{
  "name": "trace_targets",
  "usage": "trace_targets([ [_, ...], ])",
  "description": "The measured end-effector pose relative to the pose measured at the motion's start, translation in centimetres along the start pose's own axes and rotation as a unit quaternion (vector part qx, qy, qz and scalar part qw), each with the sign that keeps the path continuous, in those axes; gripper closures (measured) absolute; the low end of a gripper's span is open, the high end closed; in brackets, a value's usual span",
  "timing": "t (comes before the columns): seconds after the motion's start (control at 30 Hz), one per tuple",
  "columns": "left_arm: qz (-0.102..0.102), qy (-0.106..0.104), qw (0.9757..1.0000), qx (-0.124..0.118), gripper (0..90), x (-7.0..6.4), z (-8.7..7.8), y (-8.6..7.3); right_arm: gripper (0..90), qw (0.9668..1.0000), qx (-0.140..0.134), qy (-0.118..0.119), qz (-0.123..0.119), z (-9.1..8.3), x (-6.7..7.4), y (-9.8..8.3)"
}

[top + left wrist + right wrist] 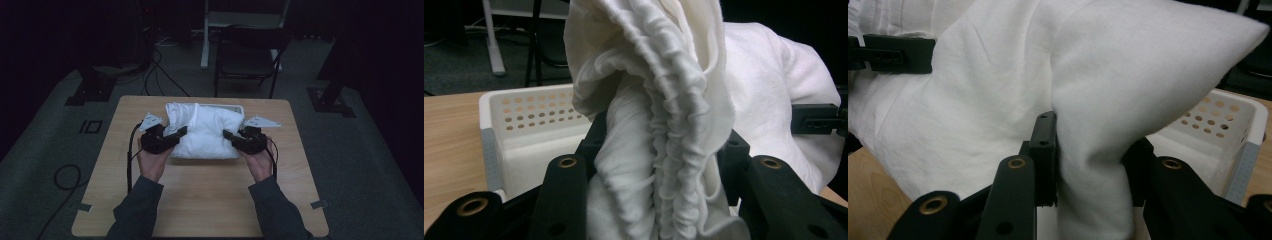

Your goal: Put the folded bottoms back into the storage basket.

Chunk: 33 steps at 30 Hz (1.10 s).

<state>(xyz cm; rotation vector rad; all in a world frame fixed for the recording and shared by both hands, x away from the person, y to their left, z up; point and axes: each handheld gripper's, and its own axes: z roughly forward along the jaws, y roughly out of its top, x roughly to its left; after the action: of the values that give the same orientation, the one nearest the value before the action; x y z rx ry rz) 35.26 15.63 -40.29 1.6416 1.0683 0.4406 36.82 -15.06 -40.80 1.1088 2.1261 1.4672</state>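
A plump white pillow [206,131] in a white pillowcase lies across a white perforated basket [235,108] in the middle of the wooden table [200,195]. My left gripper [181,133] is shut on the gathered, ruffled opening of the pillowcase [664,150] at the pillow's left end. My right gripper [228,135] is shut on the right corner of the pillow [1093,170]. In the left gripper view the basket [524,125] stands behind the cloth, and the right gripper's jaw [816,120] pokes in at the right. The left gripper's jaw [893,52] appears in the right gripper view.
The table's front half [200,210] is bare wood between the person's grey sleeves [135,210]. A dark chair [247,57] stands beyond the far edge. Cables [65,177] trail on the floor at the left. The basket's corner [1233,125] sits under the pillow's raised tip.
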Motion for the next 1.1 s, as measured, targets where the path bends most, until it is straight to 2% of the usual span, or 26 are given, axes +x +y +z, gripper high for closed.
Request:
trace_targets([
  [0.33,-0.005,0.004,1.0,-0.007,54.9,0.4,0.5,0.4,68.0,1.0,-0.004,-0.002,0.002,0.5,-0.5,0.5],
  [0.6,0.001,0.007,0.9999,-0.009,55.0,0.5,0.9,0.7,68.0,1.0,-0.007,-0.004,0.005,0.9,-0.8,0.9],
  [1.1,-0.001,0.012,0.9999,-0.005,54.9,1.0,1.7,1.3,68.0,0.9999,-0.004,-0.009,0.01,1.6,-1.5,1.2],
])
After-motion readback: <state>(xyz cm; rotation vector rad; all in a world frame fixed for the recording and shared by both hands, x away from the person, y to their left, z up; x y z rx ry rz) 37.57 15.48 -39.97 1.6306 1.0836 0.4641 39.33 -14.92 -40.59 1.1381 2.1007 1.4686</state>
